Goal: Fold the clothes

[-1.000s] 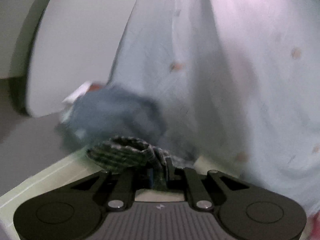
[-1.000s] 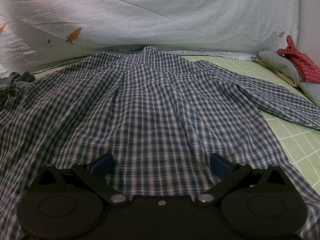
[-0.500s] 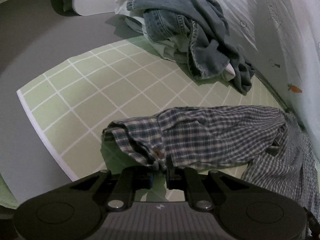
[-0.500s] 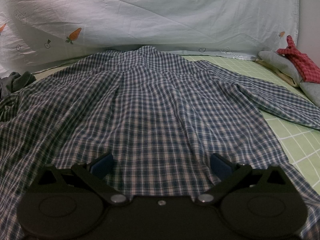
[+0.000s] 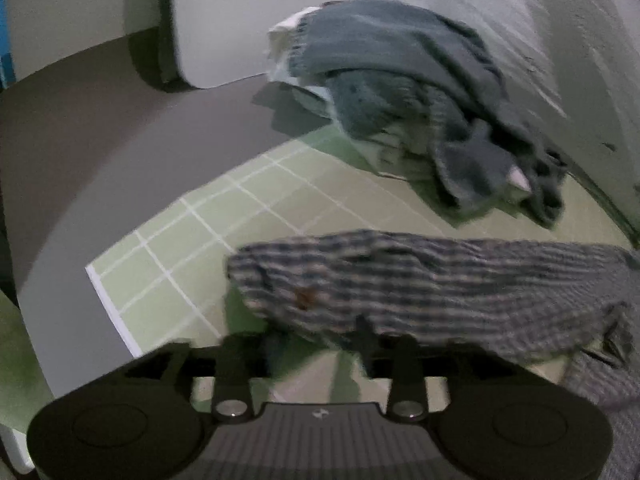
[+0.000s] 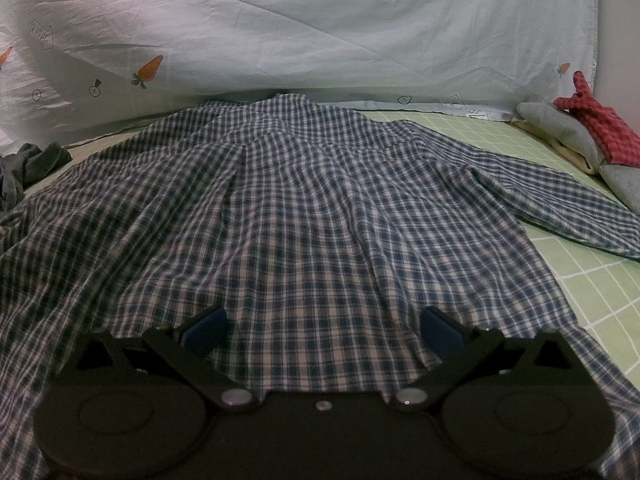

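A blue-and-white plaid shirt (image 6: 300,208) lies spread back-up on the green checked sheet (image 6: 592,280), collar at the far end. In the left wrist view its sleeve (image 5: 420,280) stretches across the sheet, the cuff end with a brown button nearest the fingers. My left gripper (image 5: 318,344) is just in front of that cuff with its jaws opening. The sleeve's lower edge lies between the fingers, and the pads no longer press on it. My right gripper (image 6: 322,328) hovers open over the shirt's near hem, with only flat cloth beneath it.
A heap of jeans and pale clothes (image 5: 400,92) sits beyond the sleeve near the sheet's edge (image 5: 108,300). A carrot-print duvet (image 6: 320,32) rises behind the shirt. Folded grey and red plaid clothes (image 6: 592,132) lie at the right. A dark garment (image 6: 28,168) lies at the left.
The left gripper tipped down from the duvet toward the sheet, bringing the sleeve down with it. Its fingers, shut on the cuff before, have now parted. The right gripper has stayed put.
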`<state>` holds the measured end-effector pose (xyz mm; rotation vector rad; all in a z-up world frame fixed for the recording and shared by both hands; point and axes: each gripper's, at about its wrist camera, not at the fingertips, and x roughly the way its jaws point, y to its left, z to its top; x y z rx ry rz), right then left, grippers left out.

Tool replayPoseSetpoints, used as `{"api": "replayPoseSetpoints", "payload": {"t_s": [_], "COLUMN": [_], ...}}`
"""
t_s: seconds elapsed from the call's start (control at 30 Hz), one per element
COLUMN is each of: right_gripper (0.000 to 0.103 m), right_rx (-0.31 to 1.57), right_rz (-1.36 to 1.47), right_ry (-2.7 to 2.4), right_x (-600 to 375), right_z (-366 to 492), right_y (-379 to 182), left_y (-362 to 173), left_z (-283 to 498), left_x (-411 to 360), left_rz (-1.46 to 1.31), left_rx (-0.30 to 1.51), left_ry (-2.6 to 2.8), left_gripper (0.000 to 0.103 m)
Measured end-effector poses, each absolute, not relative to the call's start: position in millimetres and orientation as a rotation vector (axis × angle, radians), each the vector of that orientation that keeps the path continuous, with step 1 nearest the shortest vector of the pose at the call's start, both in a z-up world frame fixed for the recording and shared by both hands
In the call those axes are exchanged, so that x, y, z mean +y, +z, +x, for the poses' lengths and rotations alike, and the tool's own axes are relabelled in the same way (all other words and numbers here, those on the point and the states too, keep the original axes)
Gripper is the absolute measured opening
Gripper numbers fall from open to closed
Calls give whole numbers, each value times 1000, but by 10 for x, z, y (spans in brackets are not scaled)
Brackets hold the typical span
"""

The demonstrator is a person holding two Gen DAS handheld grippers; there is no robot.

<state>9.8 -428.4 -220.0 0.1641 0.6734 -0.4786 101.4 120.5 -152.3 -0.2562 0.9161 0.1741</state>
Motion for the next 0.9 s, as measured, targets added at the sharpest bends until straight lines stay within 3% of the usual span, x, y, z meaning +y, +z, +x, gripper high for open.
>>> {"api": "replayPoseSetpoints", "payload": {"t_s": [0.07, 0.23, 0.4, 0.63, 0.77, 0.8, 0.83, 0.87, 0.9], "right_gripper": [103, 103, 103, 99, 65, 43, 14, 4, 3], "right_rx": [692, 707, 762, 874, 906, 906, 904, 908, 912], "right_rz": [175, 124, 109, 184, 257, 258, 249, 231, 216], "right_ry": [-483, -535, -617, -636, -524, -500, -479, -454, -441], "right_x": [-4298, -4271, -4493, -4890, -5032, -5047, -5052, -5061, -5092], "right_z": [98, -46, -451, -991, -1095, -1114, -1131, -1143, -1165], "right_y": [-2171, -1942, -1820, -1850, -1893, -1886, -1868, -1854, -1842], "left_y": [-1464, -1332, -1352, -998, -935, -925, -915, -899, -883], "left_z": [932, 847, 861, 644, 445, 388, 330, 288, 247], "left_x": [1100, 684, 213, -361, -740, -840, -939, -1029, -1119], "left_rz": [-263, -168, -84, -114, -99, -100, -101, -99, -98], "left_rx": [919, 923, 979, 913, 915, 919, 923, 921, 920], "left_ry": [137, -25, -128, -204, -212, -213, -215, -219, -223], "left_gripper": [59, 63, 63, 63, 63, 63, 63, 63, 63]}}
